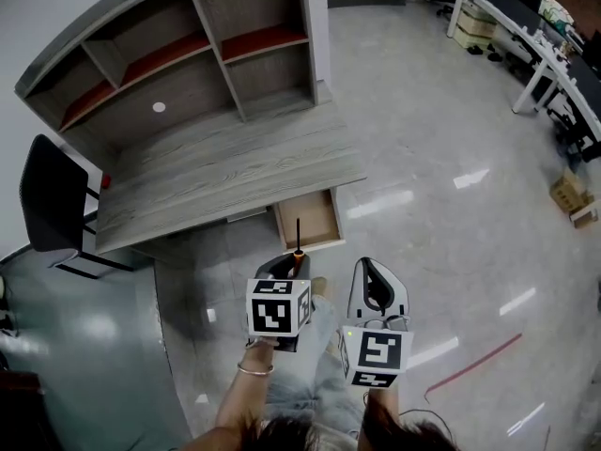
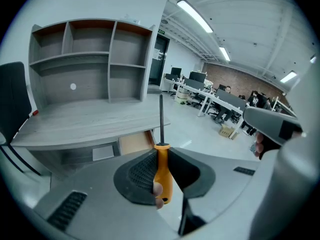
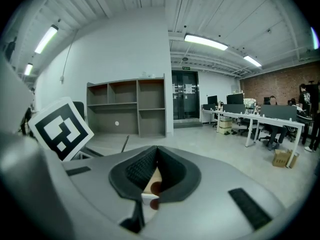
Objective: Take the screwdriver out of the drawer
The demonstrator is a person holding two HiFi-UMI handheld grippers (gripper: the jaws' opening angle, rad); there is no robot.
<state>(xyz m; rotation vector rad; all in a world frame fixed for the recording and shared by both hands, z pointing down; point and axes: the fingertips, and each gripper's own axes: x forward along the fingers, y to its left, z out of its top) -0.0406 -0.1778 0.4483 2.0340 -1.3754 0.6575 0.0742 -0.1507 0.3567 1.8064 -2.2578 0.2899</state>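
Observation:
A screwdriver point(image 1: 298, 252) with an orange handle point(image 2: 162, 176) and a thin black shaft is clamped by its handle in my left gripper point(image 1: 289, 265), which is shut on it. The shaft sticks out past the jaw tips toward the desk. In the left gripper view my left gripper point(image 2: 161, 153) is raised, with the open wooden drawer point(image 2: 134, 142) beyond it. In the head view the drawer point(image 1: 317, 225) stands pulled out under the desk's front right corner and looks empty. To the right, my right gripper point(image 1: 375, 271) hangs at about the same height; its jaws point(image 3: 156, 151) meet at the tips with nothing between them.
The grey wooden desk point(image 1: 225, 172) carries a shelf unit point(image 1: 178, 54) at its back. A black chair point(image 1: 52, 205) stands at its left end. Glossy floor spreads to the right, with office desks point(image 1: 535, 36) far off and a cardboard box point(image 1: 568, 194).

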